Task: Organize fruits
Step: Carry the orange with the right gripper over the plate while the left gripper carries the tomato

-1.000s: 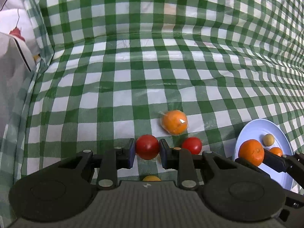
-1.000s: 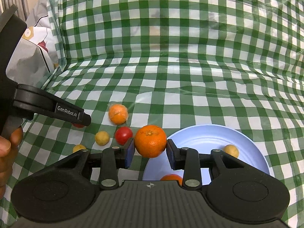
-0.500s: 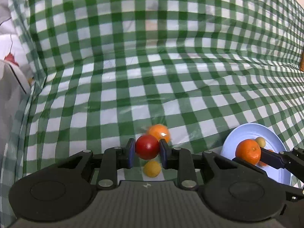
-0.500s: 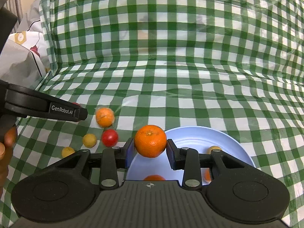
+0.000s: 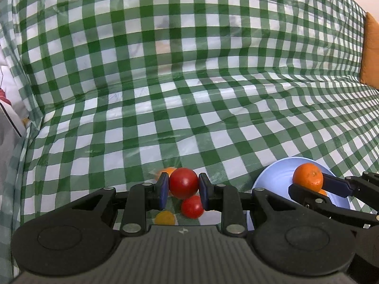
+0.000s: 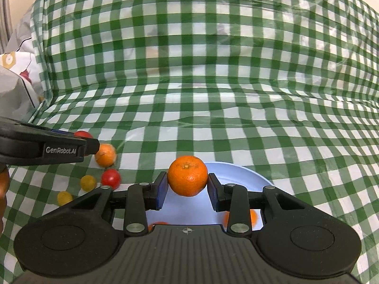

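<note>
Seen from the left wrist camera, the left gripper [image 5: 183, 187] was clamped on a red tomato [image 5: 183, 183], one blue pad pressing each side, with the fruit lifted off a green-and-white checked tablecloth [image 5: 189, 94]. Just below the held fruit, between the gripper's fingers, lay a second red tomato [image 5: 192, 206] and, beside it to the left, a small yellow fruit [image 5: 165, 217]. A wrapped orange [image 5: 167, 171] peeked out behind the held tomato, mostly hidden by it. At the lower right stood a pale blue plate [image 5: 272, 179]. Over the plate the right gripper [image 5: 308, 184] reached in from the right edge, closed on a mandarin [image 5: 307, 177]. A sliver of another orange fruit showed on the plate under that gripper. An orange cushion [image 5: 370, 52] sat at the far right edge.

Seen from the right wrist camera, the right gripper [image 6: 187, 188] gripped the mandarin [image 6: 187, 175] between its blue pads, held above the near-left part of the plate [image 6: 236, 175]. Two orange fruits lay on the plate, largely hidden behind the gripper body. At the left, the left gripper [image 6: 90, 145] entered from the edge, marked "GenRobot.AI", with the red tomato [image 6: 81, 134] partly visible behind its finger. On the cloth near it lay the wrapped orange [image 6: 105, 155], the second red tomato [image 6: 110, 179] and two small yellow fruits [image 6: 88, 182], the second lower left of the first.
</note>
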The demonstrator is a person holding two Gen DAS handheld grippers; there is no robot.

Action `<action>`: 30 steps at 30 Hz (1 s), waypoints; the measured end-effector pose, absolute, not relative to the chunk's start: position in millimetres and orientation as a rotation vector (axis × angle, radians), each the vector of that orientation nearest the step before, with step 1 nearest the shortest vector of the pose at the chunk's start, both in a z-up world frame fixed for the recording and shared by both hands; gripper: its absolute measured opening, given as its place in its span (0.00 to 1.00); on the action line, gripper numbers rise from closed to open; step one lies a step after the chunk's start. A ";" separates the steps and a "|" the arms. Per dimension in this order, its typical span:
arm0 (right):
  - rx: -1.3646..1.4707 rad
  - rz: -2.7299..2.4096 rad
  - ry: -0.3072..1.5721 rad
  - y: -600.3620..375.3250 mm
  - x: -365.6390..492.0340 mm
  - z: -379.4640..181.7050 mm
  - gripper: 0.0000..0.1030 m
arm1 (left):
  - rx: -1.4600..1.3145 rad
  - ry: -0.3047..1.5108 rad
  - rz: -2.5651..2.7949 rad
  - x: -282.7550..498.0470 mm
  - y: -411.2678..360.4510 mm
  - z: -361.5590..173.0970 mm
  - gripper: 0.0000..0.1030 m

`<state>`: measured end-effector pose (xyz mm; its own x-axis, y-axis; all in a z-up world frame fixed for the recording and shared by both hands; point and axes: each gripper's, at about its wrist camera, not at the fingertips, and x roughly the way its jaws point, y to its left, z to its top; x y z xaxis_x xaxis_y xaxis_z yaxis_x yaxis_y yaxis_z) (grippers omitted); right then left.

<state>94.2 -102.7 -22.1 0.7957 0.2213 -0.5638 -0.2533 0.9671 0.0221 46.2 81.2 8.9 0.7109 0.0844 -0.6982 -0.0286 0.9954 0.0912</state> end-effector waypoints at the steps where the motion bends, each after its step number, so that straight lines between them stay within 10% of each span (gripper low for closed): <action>1: -0.053 0.253 0.599 -104.0 94.3 -22.1 0.37 | 0.077 0.777 0.062 48.4 76.6 8.4 0.28; 30: 0.035 0.064 0.574 -149.5 107.4 -15.1 0.37 | 0.079 0.785 -0.002 64.6 51.6 -3.3 0.28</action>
<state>107.4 -149.5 -15.1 0.8377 0.0703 -0.5416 -0.0505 0.9974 0.0513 64.6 51.6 -3.3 0.7076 0.0275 -0.7061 0.0313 0.9970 0.0703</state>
